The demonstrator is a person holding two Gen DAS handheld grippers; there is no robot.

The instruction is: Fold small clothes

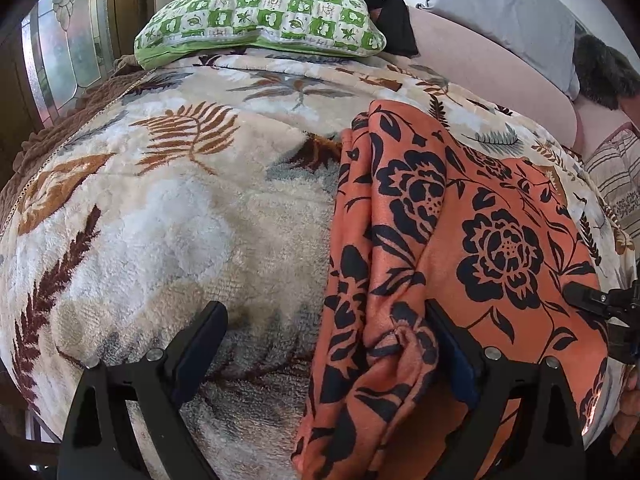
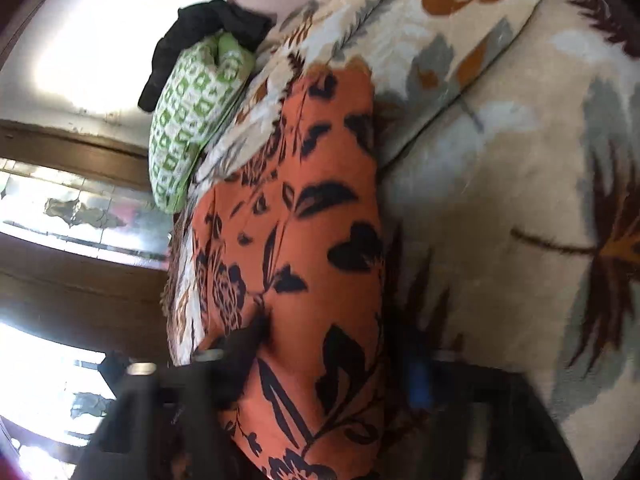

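An orange cloth with black flowers lies spread on a plush leaf-print blanket, its left edge bunched into a ridge. My left gripper stands wide open low over the blanket. That bunched edge lies just inside its right finger, and the left finger rests apart on bare blanket. One black fingertip of my right gripper shows at the cloth's right side. The right wrist view is blurred. There the right gripper straddles the orange cloth, fingers apart, and its left fingertip dimples the fabric.
A green checked pillow with a black garment on it lies at the bed's far end, beside a grey pillow. A person in a striped sleeve sits at the right edge. A patterned glass window stands left.
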